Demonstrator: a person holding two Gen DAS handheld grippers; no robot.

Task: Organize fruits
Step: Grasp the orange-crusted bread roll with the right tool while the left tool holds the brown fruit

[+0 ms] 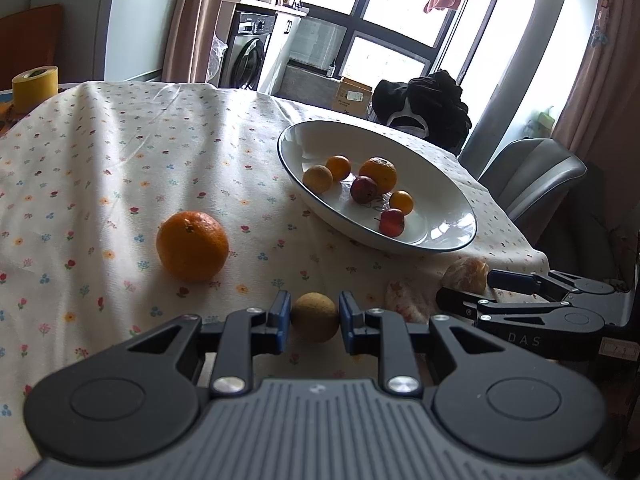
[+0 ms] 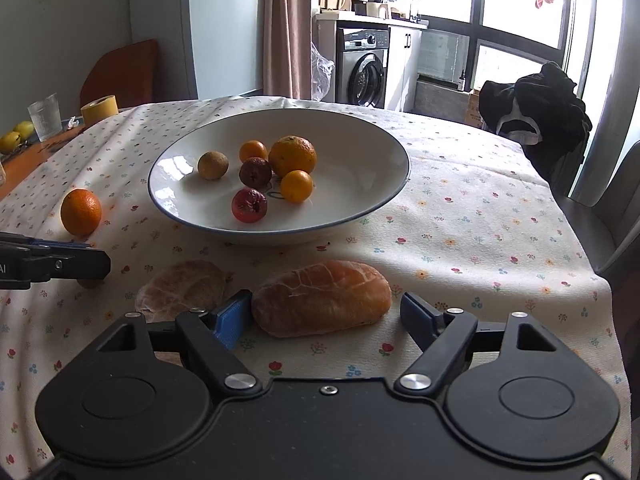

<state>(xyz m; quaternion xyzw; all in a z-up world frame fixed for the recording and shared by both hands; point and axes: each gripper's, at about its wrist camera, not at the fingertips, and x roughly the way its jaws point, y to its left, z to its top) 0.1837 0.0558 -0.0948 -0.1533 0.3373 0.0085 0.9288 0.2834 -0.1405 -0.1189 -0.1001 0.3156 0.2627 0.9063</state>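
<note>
My left gripper (image 1: 314, 314) is shut on a small round yellow-brown fruit (image 1: 315, 320) resting on the floral tablecloth. A whole orange (image 1: 192, 246) lies just ahead to its left. My right gripper (image 2: 326, 314) stands open around a peeled orange piece (image 2: 322, 298); the left pad is close to it and the right pad is clear. A second peeled piece (image 2: 184, 284) lies beside it on the left. The white blue-rimmed plate (image 2: 360, 184) behind holds several small fruits, among them an orange (image 2: 293, 156) and two red ones. The whole orange (image 2: 81, 211) sits left of the plate.
A yellow tape roll (image 2: 99, 109), a glass (image 2: 45, 116) and lemons (image 2: 16, 136) stand at the table's far left. A grey chair (image 1: 532, 176) and one draped with black clothes (image 2: 536, 120) flank the right edge, where the cloth drops off.
</note>
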